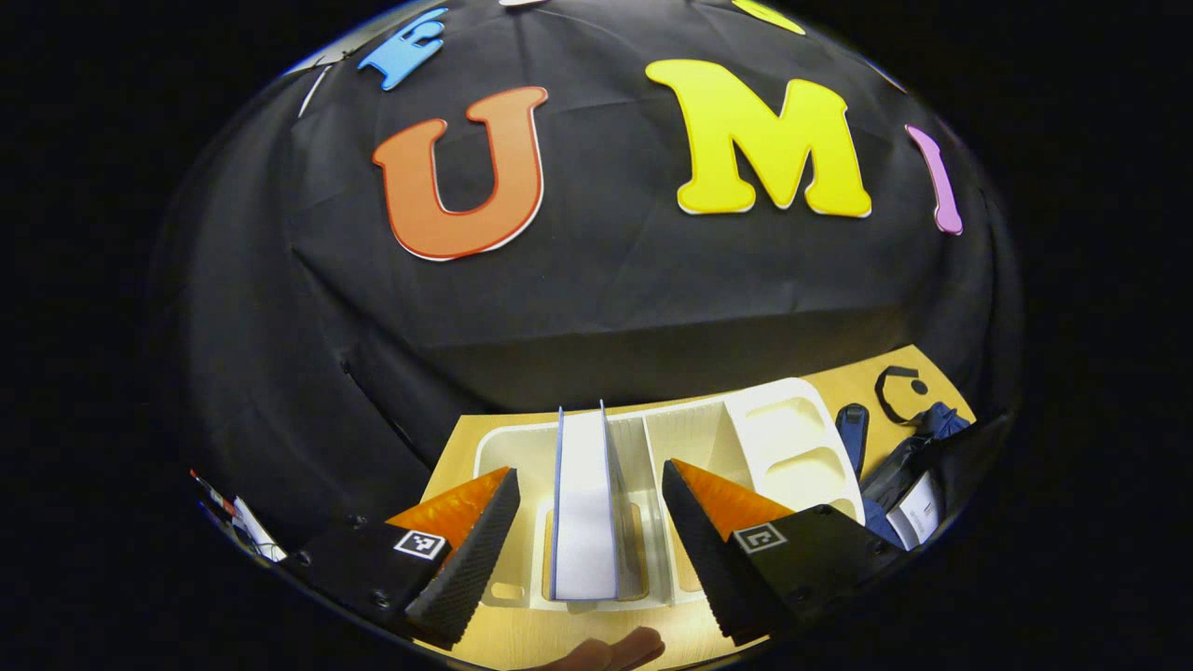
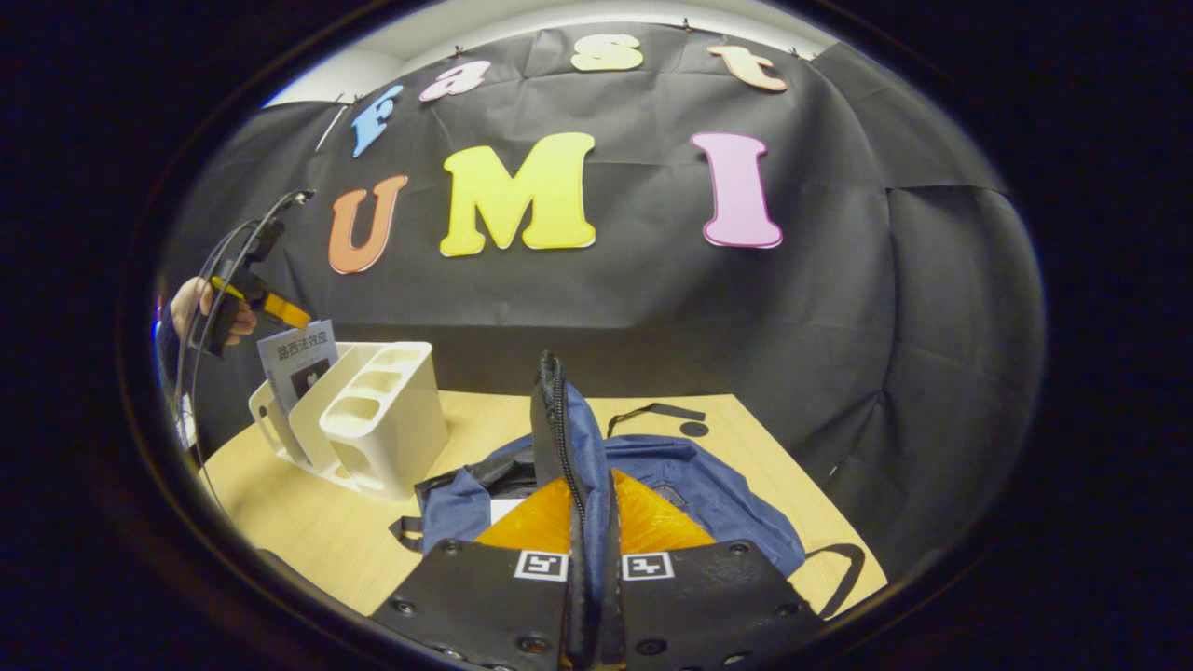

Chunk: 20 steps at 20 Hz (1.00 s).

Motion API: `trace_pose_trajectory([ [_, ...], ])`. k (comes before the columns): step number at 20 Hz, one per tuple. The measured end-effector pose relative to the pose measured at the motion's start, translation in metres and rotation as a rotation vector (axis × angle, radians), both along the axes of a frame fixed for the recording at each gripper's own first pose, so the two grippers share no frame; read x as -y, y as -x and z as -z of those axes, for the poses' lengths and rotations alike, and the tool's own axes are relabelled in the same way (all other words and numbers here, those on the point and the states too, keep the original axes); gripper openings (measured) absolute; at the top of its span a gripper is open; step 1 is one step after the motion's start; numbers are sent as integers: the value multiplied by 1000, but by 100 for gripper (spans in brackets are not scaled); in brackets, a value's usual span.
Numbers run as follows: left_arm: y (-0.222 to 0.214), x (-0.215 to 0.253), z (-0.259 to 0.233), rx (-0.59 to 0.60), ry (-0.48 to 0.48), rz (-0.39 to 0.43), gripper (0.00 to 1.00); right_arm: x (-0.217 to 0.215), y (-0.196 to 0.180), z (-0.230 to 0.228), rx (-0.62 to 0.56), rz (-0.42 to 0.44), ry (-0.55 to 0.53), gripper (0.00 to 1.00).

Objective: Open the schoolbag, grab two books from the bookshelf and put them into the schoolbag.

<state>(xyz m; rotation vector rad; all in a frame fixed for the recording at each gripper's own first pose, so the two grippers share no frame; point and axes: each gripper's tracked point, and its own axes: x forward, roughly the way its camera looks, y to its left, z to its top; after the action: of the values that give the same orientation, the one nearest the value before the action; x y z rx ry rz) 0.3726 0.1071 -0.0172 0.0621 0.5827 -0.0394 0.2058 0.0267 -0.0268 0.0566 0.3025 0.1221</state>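
Note:
In the left gripper view my left gripper [image 1: 587, 471] is open, its fingers on either side of an upright book [image 1: 585, 522] with a blue cover that stands in the white bookshelf [image 1: 783, 438]. The right gripper view shows that gripper [image 2: 280, 312] in a hand [image 2: 200, 303], just above the book's [image 2: 296, 368] top edge. My right gripper [image 2: 589, 489] is shut on the zippered edge [image 2: 557, 410] of the blue schoolbag [image 2: 690, 475], holding that flap upright. The bag [image 1: 895, 466] lies to the right of the shelf.
The bookshelf [image 2: 373, 419] stands at the left of a light wooden table [image 2: 308, 522], with the bag in the middle. A black strap [image 2: 652, 410] lies behind the bag. Black cloth walls close in the back and right. A fingertip [image 1: 606, 650] shows at the bottom edge.

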Motion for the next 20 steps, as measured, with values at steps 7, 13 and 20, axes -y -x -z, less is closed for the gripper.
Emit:
trace_pose_trajectory([
  [7,-19,-8,45,-225,-71,24,92,-7,3,2,1,-25,21,6],
  [13,-21,-4,53,-293,-58,85,70,-10,7,9,-15,-49,13,6],
  [20,7,17,52,-315,73,96,48,-9,5,10,-20,-54,12,7],
])
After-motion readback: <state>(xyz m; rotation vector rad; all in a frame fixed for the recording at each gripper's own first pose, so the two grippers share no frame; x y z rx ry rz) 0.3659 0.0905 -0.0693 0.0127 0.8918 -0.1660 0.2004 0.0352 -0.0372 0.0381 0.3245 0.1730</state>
